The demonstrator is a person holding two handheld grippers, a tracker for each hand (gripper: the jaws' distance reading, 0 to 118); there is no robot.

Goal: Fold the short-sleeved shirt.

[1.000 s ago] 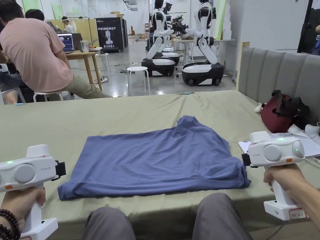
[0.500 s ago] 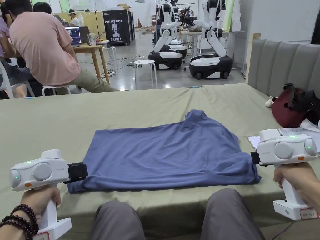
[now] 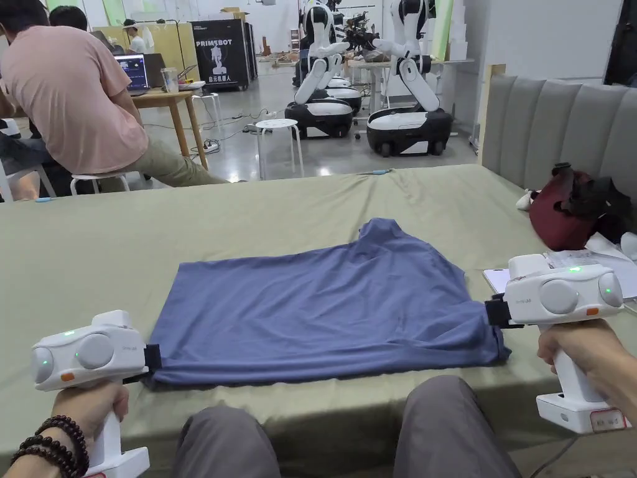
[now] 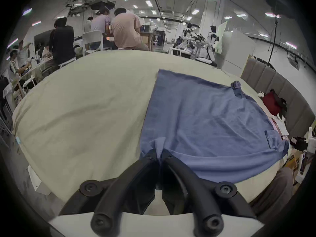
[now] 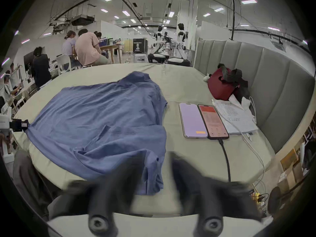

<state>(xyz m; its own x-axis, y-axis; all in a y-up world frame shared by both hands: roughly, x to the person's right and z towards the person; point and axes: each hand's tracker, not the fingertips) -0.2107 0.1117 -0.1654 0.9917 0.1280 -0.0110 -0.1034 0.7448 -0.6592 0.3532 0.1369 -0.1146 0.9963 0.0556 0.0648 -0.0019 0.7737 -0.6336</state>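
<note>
1. Shirt: soft blue knit, creased and roughly rectangular, spread on the olive bed sheet.
2. Left gripper pinches the shirt's near-left corner, jaws nearly together.
3. Right gripper, blurred, straddles the shirt's bunched right corner, jaws apart.

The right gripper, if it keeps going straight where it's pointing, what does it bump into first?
Probably the blue shirt. The right gripper points left across the bed, its jaws apart and blurred, with the shirt's near corner right at them. Whether they already touch it is unclear.
</note>
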